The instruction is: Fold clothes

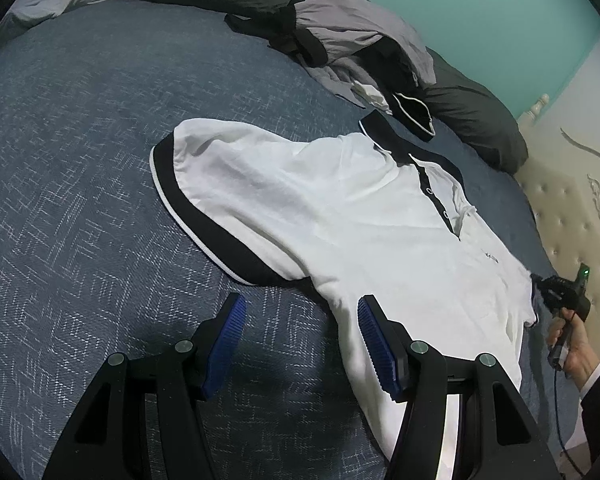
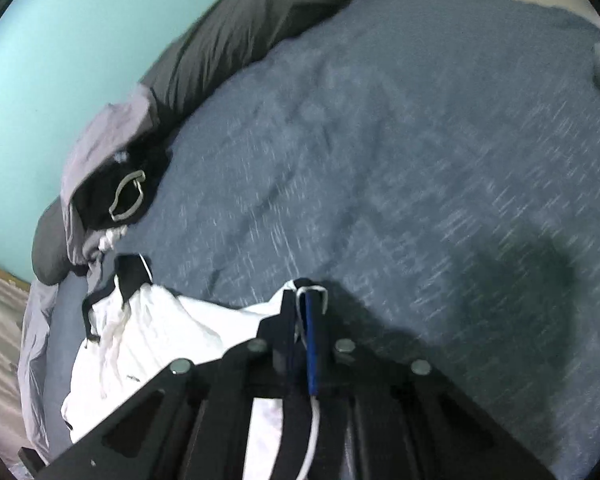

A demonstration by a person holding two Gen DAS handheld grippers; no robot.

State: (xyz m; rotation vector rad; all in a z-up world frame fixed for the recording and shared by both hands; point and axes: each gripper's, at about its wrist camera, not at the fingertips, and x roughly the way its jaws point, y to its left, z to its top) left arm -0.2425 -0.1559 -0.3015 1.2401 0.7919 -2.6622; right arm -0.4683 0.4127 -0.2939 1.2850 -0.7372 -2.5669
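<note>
A white polo shirt (image 1: 340, 208) with a black collar and black sleeve bands lies spread, front up, on the blue bedspread (image 1: 80, 200). My left gripper (image 1: 302, 308) hovers open at the shirt's near side: one finger is over the white cloth, the other over the bedspread. In the left wrist view my right gripper (image 1: 556, 288), held by a hand, is at the shirt's far sleeve. In the right wrist view the right gripper (image 2: 306, 296) is shut on that sleeve's black, white-trimmed band, with the shirt (image 2: 148, 340) trailing away to its left.
A heap of grey and black clothes (image 1: 340, 32) lies beyond the collar, against a dark pillow (image 1: 476, 124) by the teal wall. A cream tufted headboard (image 1: 572, 216) bounds the bed on the right. The bedspread (image 2: 420, 160) stretches ahead of the right gripper.
</note>
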